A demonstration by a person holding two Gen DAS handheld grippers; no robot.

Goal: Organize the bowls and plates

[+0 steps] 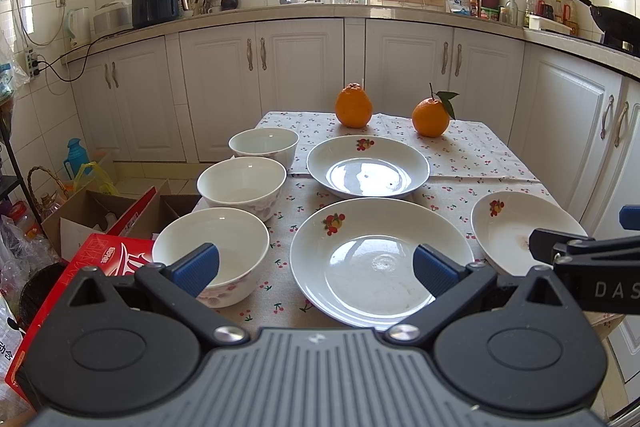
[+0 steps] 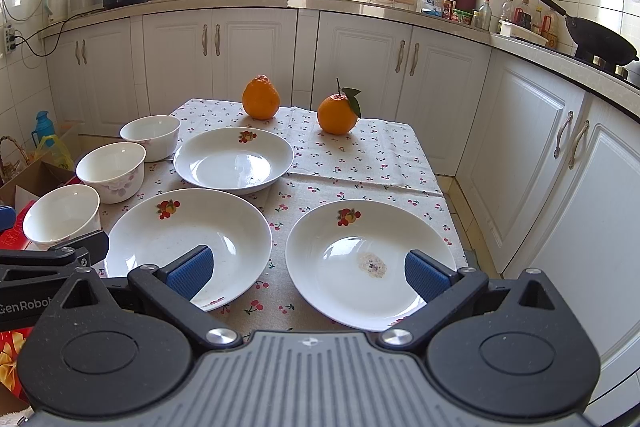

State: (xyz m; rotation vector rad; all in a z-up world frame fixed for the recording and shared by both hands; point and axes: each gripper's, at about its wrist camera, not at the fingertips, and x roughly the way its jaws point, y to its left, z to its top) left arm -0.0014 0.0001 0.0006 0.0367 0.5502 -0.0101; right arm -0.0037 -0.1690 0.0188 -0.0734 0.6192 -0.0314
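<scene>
Crockery sits spread over a cherry-print cloth on the counter; three bowls run in a line down its left side, far bowl, middle bowl, near bowl, each just beside the next, whether touching cannot be told. Three plates lie singly, none stacked: far plate behind, left plate and right plate in front, apart from each other with cloth showing between. Right plate carries a small smudge at its centre. Two oranges stand at the far edge, plain orange and leafed orange, well apart.

Left gripper hangs above the near edge, jaws spread wide and holding nothing; its one blue pad covers part of the near bowl, the other covers the left plate's rim. Right gripper hangs likewise, jaws wide apart and empty, pads overlapping the left and right plates. Near rims of both front plates are hidden behind the gripper bodies; in the left view the right plate is partly blocked by the other gripper. A red box beside the counter is cut off below.
</scene>
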